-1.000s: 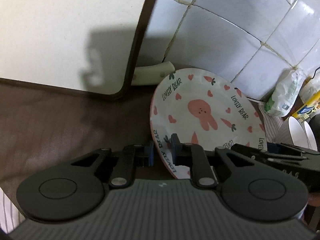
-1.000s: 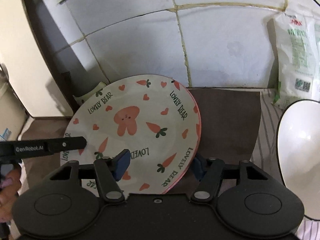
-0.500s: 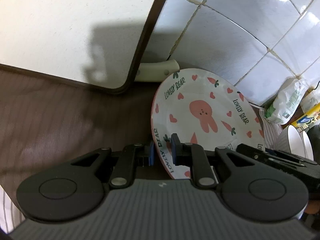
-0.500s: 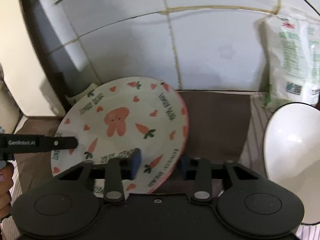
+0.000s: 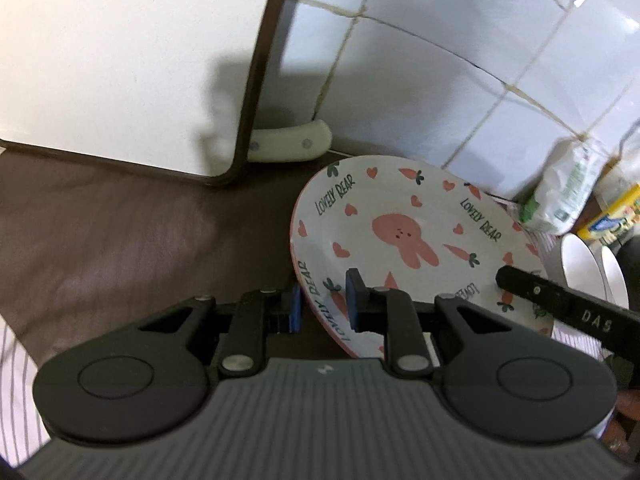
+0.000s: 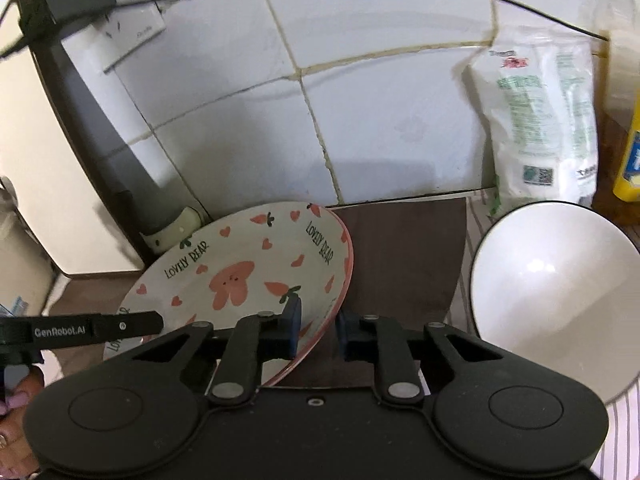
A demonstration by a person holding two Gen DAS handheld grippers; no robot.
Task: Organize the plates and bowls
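Over the last second the bunny-print plate (image 5: 404,240) had tipped flatter toward the brown bench (image 5: 120,240); the left hand-held gripper (image 5: 323,307) and right hand-held gripper (image 6: 318,330) each straddled its rim, jaws slightly apart; release looked near.

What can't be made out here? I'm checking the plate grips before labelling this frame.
- Rabbit plate, left wrist view: near rim hidden by the left gripper.
- Right wrist view: whether the right gripper pinches the rim; pad contact hidden.
- White bowl: lower part covered by the gripper body.
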